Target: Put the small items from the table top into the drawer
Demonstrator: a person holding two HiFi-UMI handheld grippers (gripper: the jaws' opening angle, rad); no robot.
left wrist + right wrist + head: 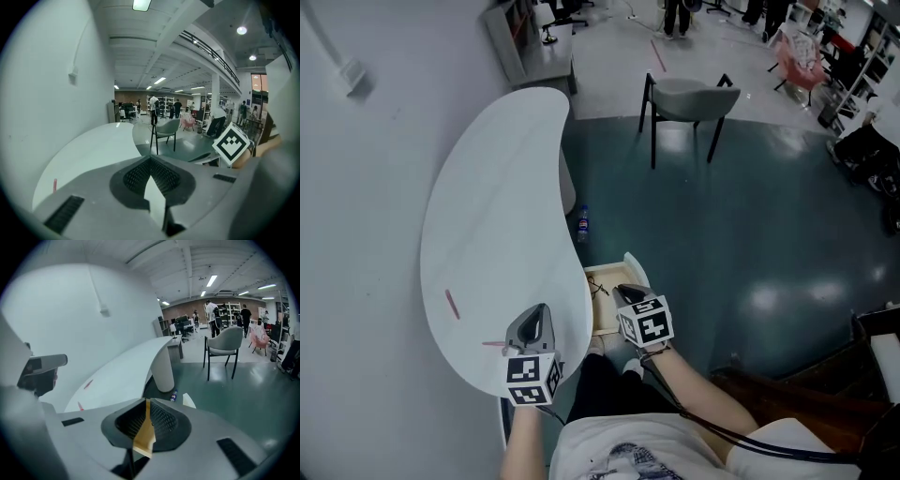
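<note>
Two thin pink items lie on the white curved table [502, 187]: one [451, 303] further out, one [494, 345] just left of my left gripper [534, 315]. That gripper hovers over the table's near end, jaws shut and empty [151, 159]; the left gripper view shows one pink item [55, 185]. My right gripper [624, 292] hangs over the open wooden drawer [602, 324] beside the table, jaws closed with nothing visible between them [146, 401]. Something small and dark lies in the drawer. The right gripper view shows both pink items [88, 384] [80, 406].
A plastic bottle [582, 225] lies on the dark green floor by the table's pedestal. A grey chair [686, 103] stands further off. The wall runs along the table's left side. People and furniture are far back in the hall.
</note>
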